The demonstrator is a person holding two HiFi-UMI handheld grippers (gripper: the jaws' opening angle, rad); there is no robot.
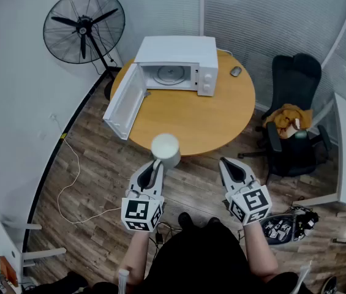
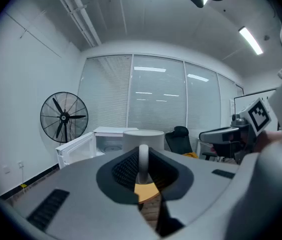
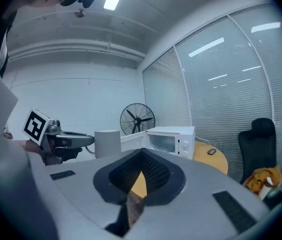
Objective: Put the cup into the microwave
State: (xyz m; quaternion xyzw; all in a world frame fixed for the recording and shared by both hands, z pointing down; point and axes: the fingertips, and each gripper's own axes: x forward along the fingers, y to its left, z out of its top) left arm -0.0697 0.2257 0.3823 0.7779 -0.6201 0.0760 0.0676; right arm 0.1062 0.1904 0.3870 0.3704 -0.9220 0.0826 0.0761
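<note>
A white cup (image 1: pixel 166 149) hangs in the air over the near edge of the round table (image 1: pixel 203 118). My left gripper (image 1: pixel 156 165) is shut on the cup's handle (image 2: pixel 143 160), and the cup's body (image 2: pixel 143 138) stands upright just beyond the jaws. The white microwave (image 1: pixel 176 66) sits at the table's far side with its door (image 1: pixel 124 101) swung open to the left and its cavity (image 1: pixel 168 76) showing. My right gripper (image 1: pixel 232 166) is shut with nothing in it, level with the left one. From the right gripper view the cup (image 3: pixel 107 142) and microwave (image 3: pixel 169 139) show ahead.
A computer mouse (image 1: pixel 236 71) lies right of the microwave. A standing fan (image 1: pixel 84 26) is behind the table at left. A black office chair (image 1: pixel 293 118) with an orange cloth stands at right. A white cable (image 1: pixel 75 176) trails over the wooden floor.
</note>
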